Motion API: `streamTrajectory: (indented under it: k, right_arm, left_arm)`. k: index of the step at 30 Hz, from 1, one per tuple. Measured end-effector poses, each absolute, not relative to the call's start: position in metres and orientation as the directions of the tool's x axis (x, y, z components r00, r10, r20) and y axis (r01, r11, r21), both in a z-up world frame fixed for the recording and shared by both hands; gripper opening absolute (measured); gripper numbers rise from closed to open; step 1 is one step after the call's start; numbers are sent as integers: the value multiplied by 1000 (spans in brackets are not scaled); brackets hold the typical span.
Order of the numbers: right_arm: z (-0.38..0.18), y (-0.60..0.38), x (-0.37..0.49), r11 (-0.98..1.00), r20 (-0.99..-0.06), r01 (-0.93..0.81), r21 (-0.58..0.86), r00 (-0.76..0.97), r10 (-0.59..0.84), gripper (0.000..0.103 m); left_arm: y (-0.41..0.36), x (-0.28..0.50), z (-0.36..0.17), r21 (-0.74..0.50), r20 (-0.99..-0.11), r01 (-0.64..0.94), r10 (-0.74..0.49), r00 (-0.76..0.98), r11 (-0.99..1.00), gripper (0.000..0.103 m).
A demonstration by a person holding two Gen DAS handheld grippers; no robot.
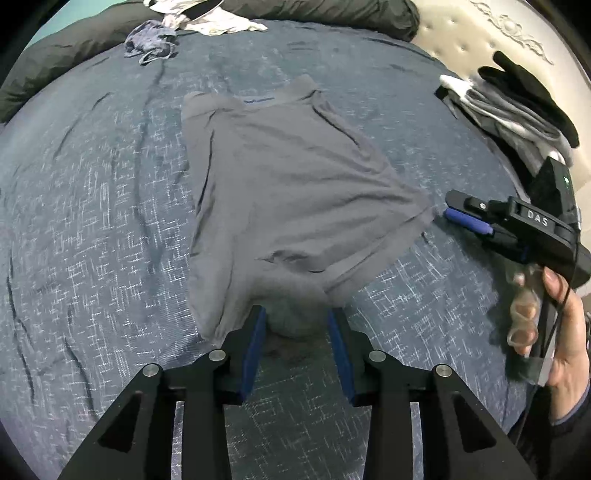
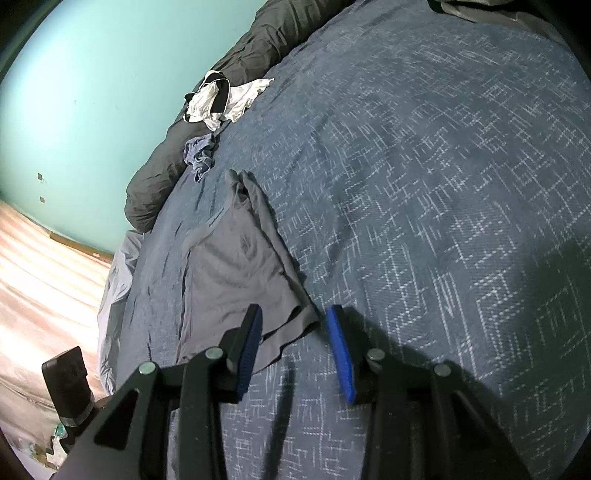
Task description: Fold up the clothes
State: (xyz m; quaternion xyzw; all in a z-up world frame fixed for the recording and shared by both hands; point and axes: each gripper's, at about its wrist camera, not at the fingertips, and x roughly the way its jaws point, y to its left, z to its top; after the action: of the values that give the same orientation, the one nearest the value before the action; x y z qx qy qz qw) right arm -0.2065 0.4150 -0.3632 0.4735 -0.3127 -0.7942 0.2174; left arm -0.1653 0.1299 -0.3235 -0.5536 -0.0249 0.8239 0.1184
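A grey T-shirt (image 1: 291, 181) lies spread on the blue patterned bedspread (image 1: 96, 229), collar far, hem near. My left gripper (image 1: 297, 314) is open, its blue pads on either side of a bunched bit of the hem. My right gripper (image 1: 452, 216) is seen side-on at the shirt's right hem corner, a hand on its grip. In the right wrist view the shirt (image 2: 236, 266) lies ahead and left, and my right gripper (image 2: 295, 317) is open with the hem corner between its pads, just above the bedspread (image 2: 443, 221).
A stack of folded grey, white and black clothes (image 1: 517, 107) sits at the right by the cream headboard (image 1: 491, 33). A crumpled blue garment (image 1: 151, 40) and white clothes (image 1: 221, 22) lie at the far edge by a dark duvet (image 2: 207, 122). The floor (image 2: 44, 280) is left of the bed.
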Motion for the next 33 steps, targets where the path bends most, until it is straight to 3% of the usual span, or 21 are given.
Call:
streamTrajectory:
  k: [6,8,10,11,19,27,30,32,33]
  right_arm:
    - [-363,413,-207,-711,-619,46,702,-456,-640,37]
    - [-363,411,-207,-711,-619,49,701,-454,-641,37]
    - [-363,412,-208,-710,-618,49,702,-453,-642,37]
    - [-364,413,-208,-710,-617,49,703,-454,-643,37]
    - [-363,413,-209,-711,-618,52,702,-454,-643,37]
    - [-363,416,-210,-723,-627,36,690,-470,-622,37]
    - [-363,417,-210,-716,-621,33,698,-471,-627,37]
    - [-363,418,-210,-713,-619,32,700,-470,-629,37]
    - [-364,418,-210,-710,-617,31,703,-469,-631,37]
  left_arm:
    - [140,-169,-331,-140,-916,-197,202,-346,-970,37]
    - [138,-170,-336,-154,-918,-198,214,-335,-968,14]
    - [133,-170,-337,-171,-917,-189,226,-328,-967,3]
    - [130,-169,-336,-180,-916,-189,235,-325,-965,2]
    - [123,-151,-313,-186,-915,-253,261,-308,-949,2]
    - [131,-151,-330,-137,-947,-305,215,-239,-942,3]
    - [127,-152,-332,-180,-936,-272,250,-249,-945,15]
    - [120,-151,-326,-211,-922,-243,276,-272,-947,34]
    - [117,-150,-322,-219,-917,-231,281,-285,-948,35]
